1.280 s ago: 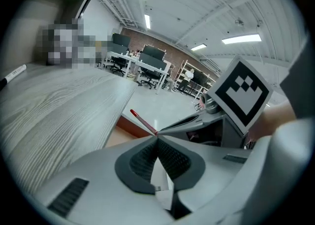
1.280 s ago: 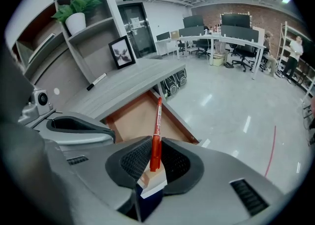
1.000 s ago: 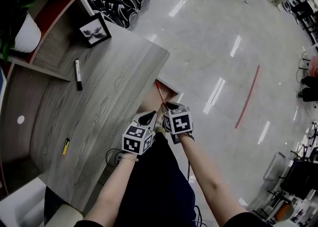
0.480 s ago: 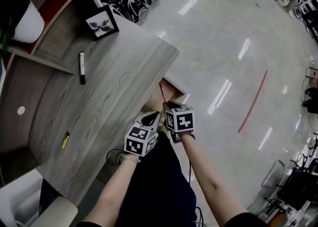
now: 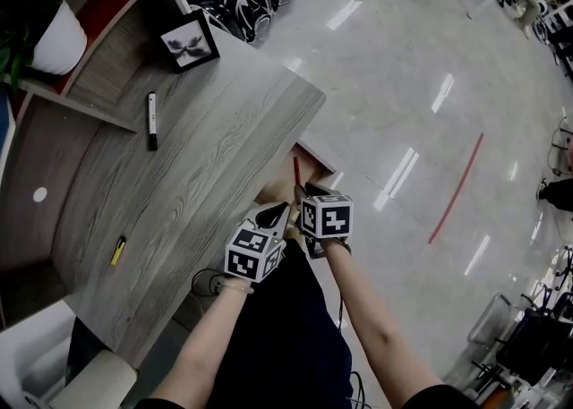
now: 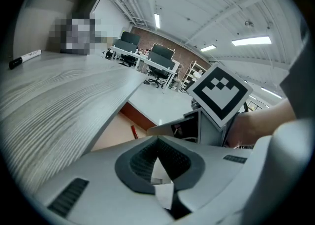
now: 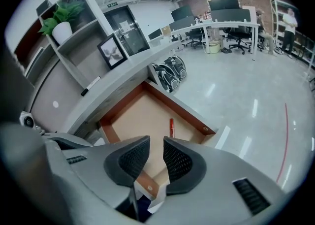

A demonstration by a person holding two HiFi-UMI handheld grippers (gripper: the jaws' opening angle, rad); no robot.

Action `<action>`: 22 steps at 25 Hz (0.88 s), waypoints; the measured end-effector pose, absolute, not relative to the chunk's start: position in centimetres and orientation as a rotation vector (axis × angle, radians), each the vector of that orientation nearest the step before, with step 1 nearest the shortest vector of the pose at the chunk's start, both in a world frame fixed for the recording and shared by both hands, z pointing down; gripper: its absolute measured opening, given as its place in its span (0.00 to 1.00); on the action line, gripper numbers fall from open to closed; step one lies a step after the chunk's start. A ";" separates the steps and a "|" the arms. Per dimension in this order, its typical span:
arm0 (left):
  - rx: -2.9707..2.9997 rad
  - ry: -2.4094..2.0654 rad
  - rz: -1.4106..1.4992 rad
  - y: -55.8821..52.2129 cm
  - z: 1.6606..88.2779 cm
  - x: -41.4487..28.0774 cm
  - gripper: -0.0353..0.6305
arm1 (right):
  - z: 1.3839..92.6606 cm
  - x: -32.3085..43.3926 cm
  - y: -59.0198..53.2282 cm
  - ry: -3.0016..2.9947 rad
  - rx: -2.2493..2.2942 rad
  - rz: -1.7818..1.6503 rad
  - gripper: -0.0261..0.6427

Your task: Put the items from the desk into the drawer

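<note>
A: Right gripper point(image 7: 156, 157) hangs over the open drawer point(image 7: 142, 115). Its jaws have just been opening to a narrow gap, nothing between them. Red pen point(image 7: 172, 127) lies inside. Left gripper point(image 6: 158, 143) is closed, empty.
B: Risk?
A: Grippers sit side by side, close to the desk point(image 5: 206, 157) edge. Swinging toward the black marker point(image 5: 151, 121) or yellow item point(image 5: 117, 251) could clip that edge or each other. Floor side and desktop are open.

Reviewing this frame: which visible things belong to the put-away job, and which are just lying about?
Job: open drawer; red pen already inside; black marker and yellow pen on the desk.
Lying about: picture frame, likely decor; potted plant.
</note>
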State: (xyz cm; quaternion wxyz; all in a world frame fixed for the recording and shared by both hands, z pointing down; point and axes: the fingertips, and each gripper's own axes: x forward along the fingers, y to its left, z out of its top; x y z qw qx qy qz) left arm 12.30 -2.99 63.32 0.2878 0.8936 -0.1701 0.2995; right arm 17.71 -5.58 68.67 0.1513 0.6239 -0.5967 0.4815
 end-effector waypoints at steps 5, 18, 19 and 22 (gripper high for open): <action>2.389 -0.450 0.792 -3.2 63.0 12.5 0.07 | 68.4 18.0 -5.1 -1.707 1.799 1.395 0.18; 2.413 -0.420 0.764 -3.6 60.0 13.1 0.07 | 64.7 18.1 -4.9 -1.752 1.861 1.331 0.05; 2.411 -0.424 0.762 -3.7 59.7 13.0 0.07 | 64.3 18.1 -5.0 -1.761 1.865 1.314 0.05; 2.409 -0.441 0.748 -4.0 58.6 12.9 0.07 | 62.6 18.2 -5.4 -1.789 1.902 1.297 0.05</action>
